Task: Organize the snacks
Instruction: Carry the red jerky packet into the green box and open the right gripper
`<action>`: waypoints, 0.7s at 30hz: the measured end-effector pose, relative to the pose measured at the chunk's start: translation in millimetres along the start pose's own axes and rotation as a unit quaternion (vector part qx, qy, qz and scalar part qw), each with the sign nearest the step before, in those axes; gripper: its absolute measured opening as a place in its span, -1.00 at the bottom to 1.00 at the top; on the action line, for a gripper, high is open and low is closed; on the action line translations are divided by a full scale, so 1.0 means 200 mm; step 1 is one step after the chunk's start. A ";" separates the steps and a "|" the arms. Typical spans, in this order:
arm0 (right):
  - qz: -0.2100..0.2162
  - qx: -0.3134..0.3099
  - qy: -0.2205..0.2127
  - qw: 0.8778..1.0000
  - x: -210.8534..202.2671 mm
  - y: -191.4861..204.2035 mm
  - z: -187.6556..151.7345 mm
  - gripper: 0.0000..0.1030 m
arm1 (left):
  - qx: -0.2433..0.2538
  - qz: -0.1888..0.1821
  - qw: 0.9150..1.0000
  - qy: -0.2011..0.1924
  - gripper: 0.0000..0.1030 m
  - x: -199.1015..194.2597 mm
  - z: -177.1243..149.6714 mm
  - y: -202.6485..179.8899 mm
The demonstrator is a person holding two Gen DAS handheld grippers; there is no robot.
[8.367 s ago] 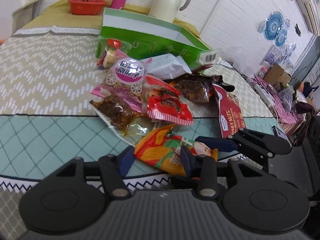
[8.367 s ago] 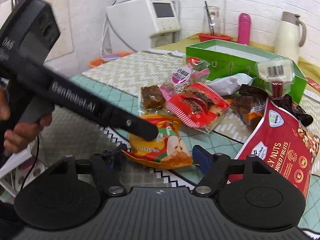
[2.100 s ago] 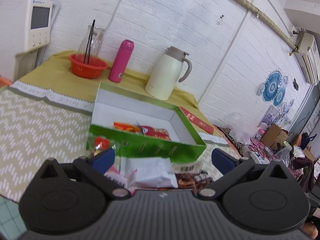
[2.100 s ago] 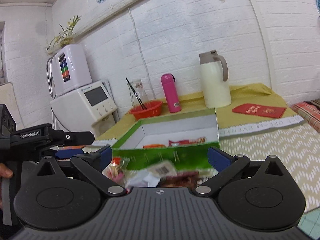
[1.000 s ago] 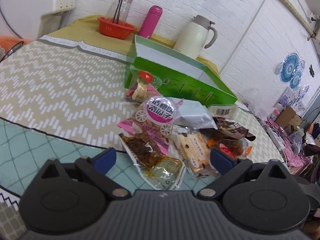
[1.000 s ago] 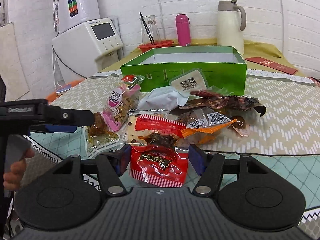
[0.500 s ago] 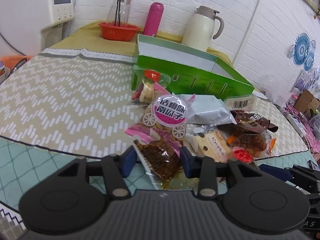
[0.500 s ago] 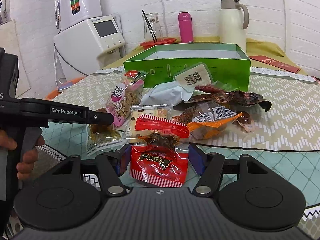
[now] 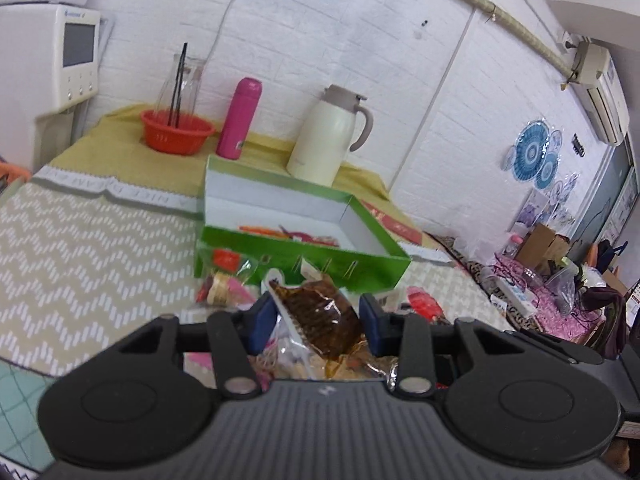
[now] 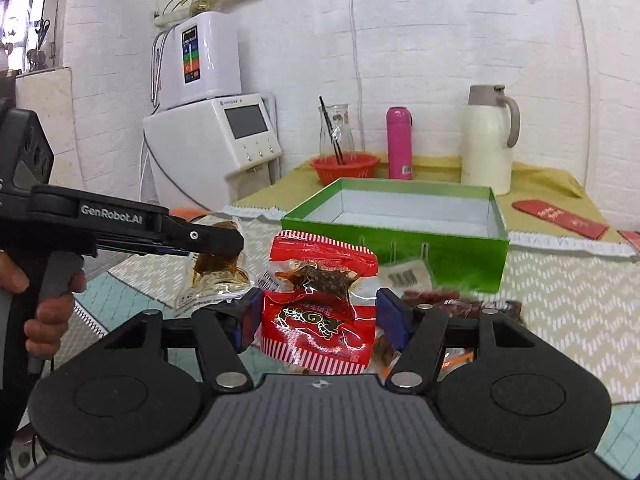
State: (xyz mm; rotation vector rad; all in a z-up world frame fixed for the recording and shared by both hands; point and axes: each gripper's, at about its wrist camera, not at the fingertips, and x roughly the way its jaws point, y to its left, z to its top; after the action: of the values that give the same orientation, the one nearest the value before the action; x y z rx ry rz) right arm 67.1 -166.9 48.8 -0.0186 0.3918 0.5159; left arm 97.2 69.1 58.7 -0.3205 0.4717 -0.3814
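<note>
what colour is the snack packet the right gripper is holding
Red with white stripes along the bottom edge, the snack packet shows best in the right wrist view.

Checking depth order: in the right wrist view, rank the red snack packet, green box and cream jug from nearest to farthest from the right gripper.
1. Red snack packet, between the right gripper's pads.
2. Green box, ahead, mid-table.
3. Cream jug, behind the box, near the wall.

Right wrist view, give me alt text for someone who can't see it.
The right gripper holds a red snack packet between its jaws, lifted in front of an open green box on a patterned table. At left, a hand holds the left gripper, closed on a clear packet of brown snack; a pink bottle and cream jug stand behind.
</note>
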 end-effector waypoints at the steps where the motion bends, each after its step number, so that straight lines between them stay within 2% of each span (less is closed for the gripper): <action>1: -0.007 -0.005 -0.007 1.000 0.01 -0.02 0.03 0.96 | 0.004 -0.002 1.000 -0.005 -0.26 0.01 0.04 -0.01; 5: -0.041 -0.018 -0.029 0.999 0.05 -0.11 0.15 0.96 | 0.012 -0.003 1.000 -0.023 -0.26 0.08 0.20 -0.03; 10: -0.068 -0.002 -0.038 0.997 0.18 -0.28 0.28 0.96 | 0.006 0.004 1.000 -0.024 -0.25 0.25 0.36 0.01; 15: -0.085 0.025 -0.020 0.996 0.36 -0.42 0.34 0.96 | 0.002 0.019 1.000 -0.012 -0.25 0.44 0.46 0.07; 21: -0.103 0.038 0.007 0.994 0.60 -0.55 0.34 0.96 | -0.002 0.056 0.998 0.006 -0.25 0.68 0.51 0.20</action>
State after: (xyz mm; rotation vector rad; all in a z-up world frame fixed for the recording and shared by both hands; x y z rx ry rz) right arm 239.6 -197.7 57.9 0.0112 0.4186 0.2980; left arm 270.7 67.6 77.2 -0.2944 0.5000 -0.2729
